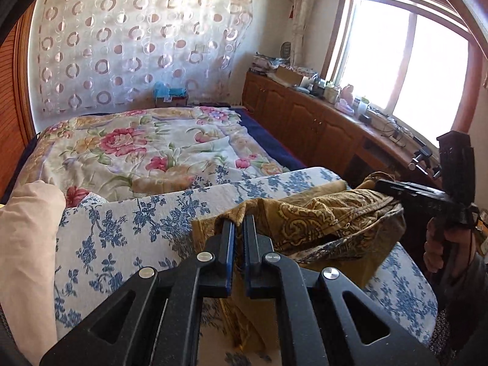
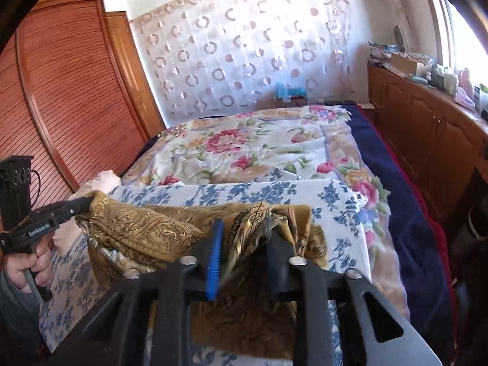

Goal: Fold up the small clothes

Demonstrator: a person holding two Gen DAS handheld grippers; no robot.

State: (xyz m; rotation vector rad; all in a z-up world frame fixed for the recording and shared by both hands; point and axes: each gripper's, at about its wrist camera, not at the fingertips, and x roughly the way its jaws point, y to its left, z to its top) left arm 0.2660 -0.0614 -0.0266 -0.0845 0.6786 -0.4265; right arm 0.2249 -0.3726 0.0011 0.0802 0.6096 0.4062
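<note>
A small golden-brown garment with a paisley print (image 1: 320,213) hangs stretched between my two grippers above a blue-flowered white sheet (image 1: 128,231). My left gripper (image 1: 239,222) is shut on the garment's left edge. My right gripper (image 2: 244,231) is shut on a bunched part of the garment (image 2: 146,225) at the other end. In the left wrist view the right gripper (image 1: 387,184) shows at the right, clamped on the cloth. In the right wrist view the left gripper (image 2: 87,202) shows at the left, clamped on the cloth's corner.
The bed carries a pink-flowered quilt (image 1: 128,146) and a dark blue blanket (image 2: 396,189) along its right side. A cream pillow (image 1: 27,244) lies at the left. A wooden cabinet (image 1: 305,116) with clutter runs under the window. A slatted wardrobe (image 2: 70,97) stands left.
</note>
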